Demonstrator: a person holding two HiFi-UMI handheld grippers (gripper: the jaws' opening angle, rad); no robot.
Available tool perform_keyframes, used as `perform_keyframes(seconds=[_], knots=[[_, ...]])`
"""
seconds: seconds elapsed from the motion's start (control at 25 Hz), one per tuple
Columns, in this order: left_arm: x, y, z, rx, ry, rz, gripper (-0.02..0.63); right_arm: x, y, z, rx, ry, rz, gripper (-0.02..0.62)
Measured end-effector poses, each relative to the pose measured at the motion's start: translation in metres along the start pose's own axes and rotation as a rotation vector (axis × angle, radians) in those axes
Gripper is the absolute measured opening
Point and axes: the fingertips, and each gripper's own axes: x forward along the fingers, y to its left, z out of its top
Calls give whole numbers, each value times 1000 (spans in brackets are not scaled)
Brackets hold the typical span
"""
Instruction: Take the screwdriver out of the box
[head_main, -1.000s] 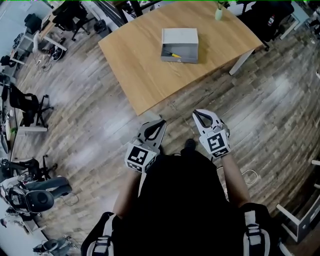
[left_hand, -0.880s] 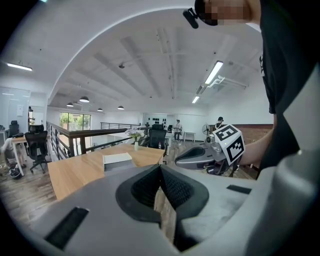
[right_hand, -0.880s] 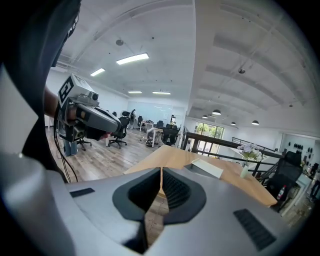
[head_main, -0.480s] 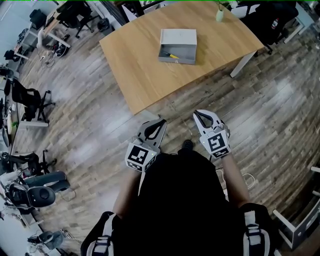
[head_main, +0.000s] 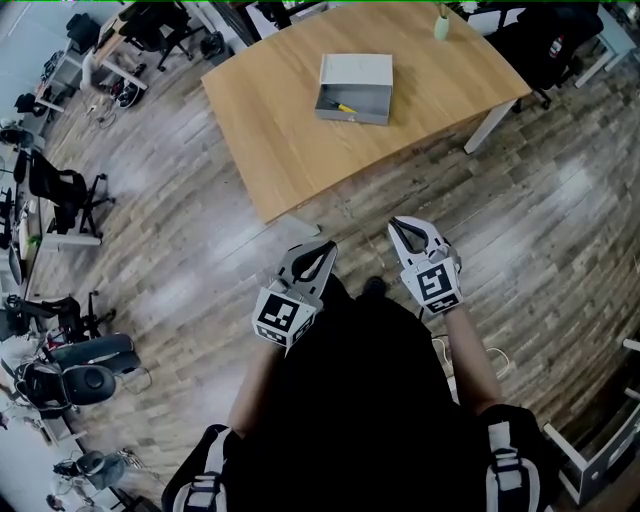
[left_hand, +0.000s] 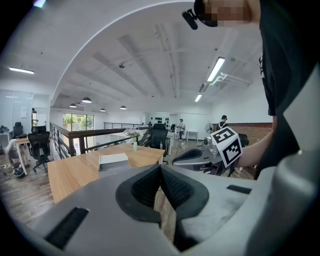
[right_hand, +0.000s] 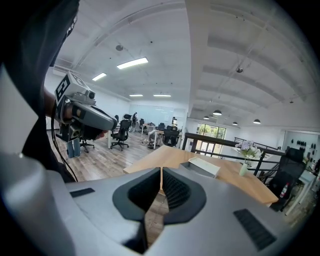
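Note:
A grey open box (head_main: 355, 87) rests on the wooden table (head_main: 290, 130); a yellow-handled screwdriver (head_main: 343, 105) lies inside near its front wall. The box also shows far off in the left gripper view (left_hand: 113, 161) and right gripper view (right_hand: 204, 166). Both grippers hang in front of the person's body over the floor, well short of the table. My left gripper (head_main: 327, 245) (left_hand: 160, 168) is shut with nothing in it. My right gripper (head_main: 396, 223) (right_hand: 162, 171) is shut and empty too.
A small vase (head_main: 441, 24) with flowers stands at the table's far edge. Office chairs (head_main: 62, 190) and desks line the left side. A white table leg (head_main: 490, 125) stands at the right. Wooden floor (head_main: 180, 250) lies between me and the table.
The view has shifted slightly toward the table, with the box a little higher in the head view. Both grippers keep their pose in front of the body.

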Motion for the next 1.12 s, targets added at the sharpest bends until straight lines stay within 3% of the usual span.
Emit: perform_keyframes(seconds=[0.56,1.12], knots=[[25,-4,6,15,-8,-69,21,-14,-14,-14,40,25,-58,31],[53,18,10,-10,-10,-98,21,4,-30,-13,20,67,-50,31]])
